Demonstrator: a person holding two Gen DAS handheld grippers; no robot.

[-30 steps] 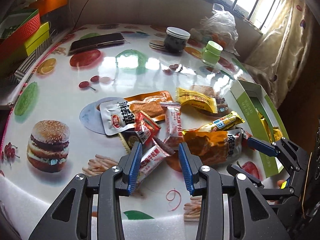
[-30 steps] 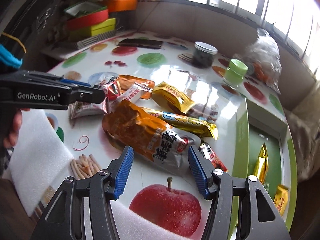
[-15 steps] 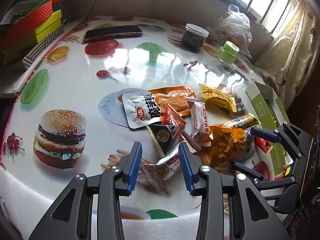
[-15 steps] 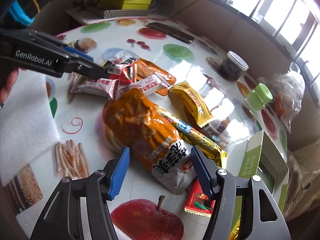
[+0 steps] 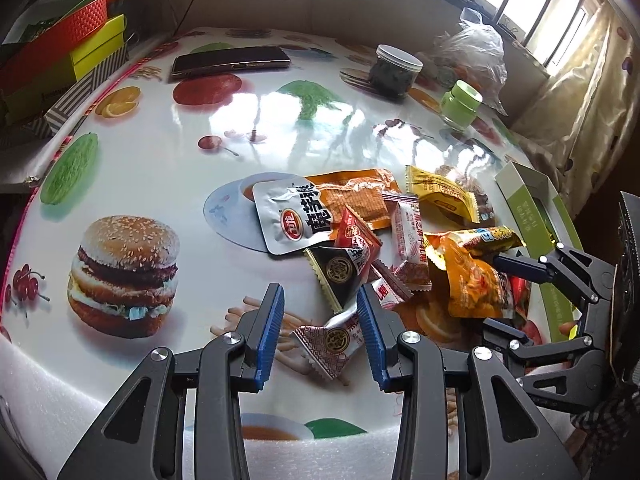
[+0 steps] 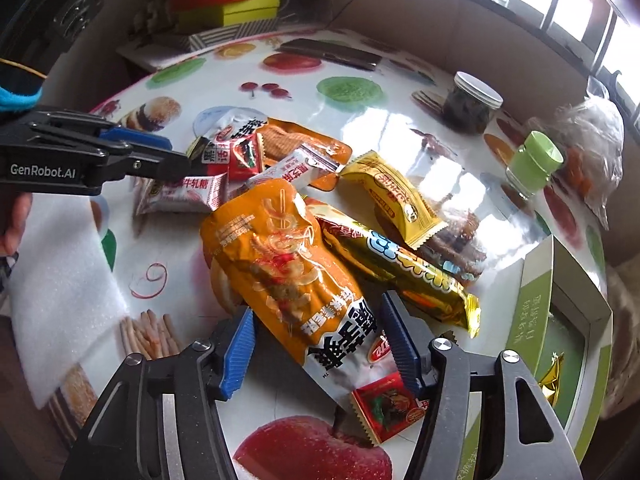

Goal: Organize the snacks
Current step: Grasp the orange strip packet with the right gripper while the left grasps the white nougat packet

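Left gripper [image 5: 320, 328] at bottom centre of the left view: fingers apart, a small white-and-maroon sachet [image 5: 330, 342] lies between them on the bench [image 5: 160, 152]. It sits just beside the right finger; contact can't be confirmed, no clamp visible.

Right gripper [image 6: 316, 346] at bottom centre of the right view: fingers wide apart, straddling the white lower end of a big orange pouch [image 6: 280, 264]. Its fingers have just been closing in; the pads don't visibly press the pouch. A small red packet [image 6: 386, 404] lies just below the pouch end, beside the right finger.

Next out, mid-frame in the left view: snack pile. A black triangular sachet [image 5: 340, 274], a red sachet [image 5: 358, 236] and a white-and-red bar [image 5: 410, 240] overlap. Behind them, a silver-and-orange pouch [image 5: 316, 208] and a yellow cake wrapper [image 5: 442, 196]. A long gold bar [image 6: 400, 276] runs beside the orange pouch in the right view.

Right edge of both views: open green box [image 6: 532, 312], a gold-wrapped piece [image 6: 552, 376] inside.

Far side, upper part of the left view: phone [image 5: 230, 60], dark jar with white lid [image 5: 394, 70], green-capped bottle [image 5: 460, 104], clear plastic bag [image 5: 474, 48]. Stacked coloured boxes [image 5: 60, 52] at upper left.
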